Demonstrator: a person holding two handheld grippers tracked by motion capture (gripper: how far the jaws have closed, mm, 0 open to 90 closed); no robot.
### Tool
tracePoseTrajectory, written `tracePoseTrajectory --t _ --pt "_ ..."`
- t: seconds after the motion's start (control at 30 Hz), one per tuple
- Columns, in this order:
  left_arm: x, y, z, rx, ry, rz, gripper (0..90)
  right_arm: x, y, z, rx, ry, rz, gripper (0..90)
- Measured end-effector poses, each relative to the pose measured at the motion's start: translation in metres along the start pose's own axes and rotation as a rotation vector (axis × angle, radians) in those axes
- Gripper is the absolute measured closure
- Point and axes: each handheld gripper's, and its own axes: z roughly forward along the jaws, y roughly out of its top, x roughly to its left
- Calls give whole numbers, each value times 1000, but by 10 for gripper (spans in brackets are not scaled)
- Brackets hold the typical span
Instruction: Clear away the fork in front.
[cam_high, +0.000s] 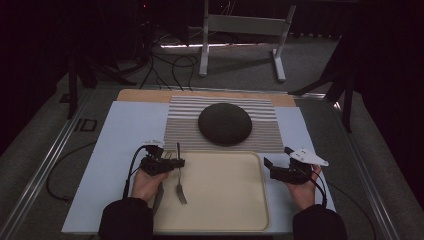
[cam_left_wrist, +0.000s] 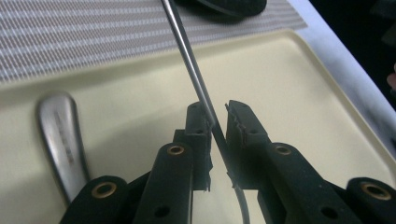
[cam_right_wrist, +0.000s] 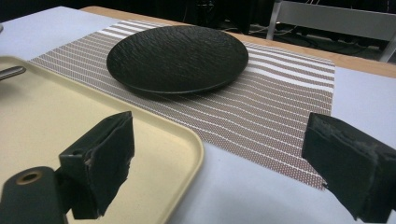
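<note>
Utensil (cam_high: 179, 175), thin metal stem, broad end toward the person; lies across the left part of the tray (cam_high: 225, 200), with its far tip reaching the placemat (cam_high: 180, 125).

Left gripper (cam_high: 176, 162): jaws slightly parted around the stem. In the left gripper view the stem leans on one pad with a gap to the other, so it is not clamped.

Second utensil (cam_left_wrist: 60, 135): flat handle resting on the tray, to the left of the jaws in the left gripper view.

Right gripper (cam_high: 277, 156): jaws released wide, nothing between them, just beside the tray's right rim.

Hazards, as judged:
- With such a loose hold, the stem may slide or swing out if the hand lifts, and clatter onto the tray.
- The narrow, smooth stem may roll between the pads if closed on off-centre.
- The long far tip may catch the placemat or the plate (cam_high: 224, 123) if swept forward.
- The second utensil nearby may be knocked by a low jaw.

Surface: cream tray with a raised rim nearest the person; striped brown-and-white placemat beyond it carrying a dark textured plate; pale blue sheet (cam_high: 125, 135) under both; wooden tabletop (cam_high: 145, 95) showing at the far edge.

Room: dim; grey carpeted floor, black cables (cam_high: 170, 65), white metal stand (cam_high: 240, 25) behind the table.
</note>
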Motion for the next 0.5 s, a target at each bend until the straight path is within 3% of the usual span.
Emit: tracePoseTrajectory --t 0.5 --pt "-3 -25 -6 -6 27 -15 781 0 0 0 -5 1 2 95"
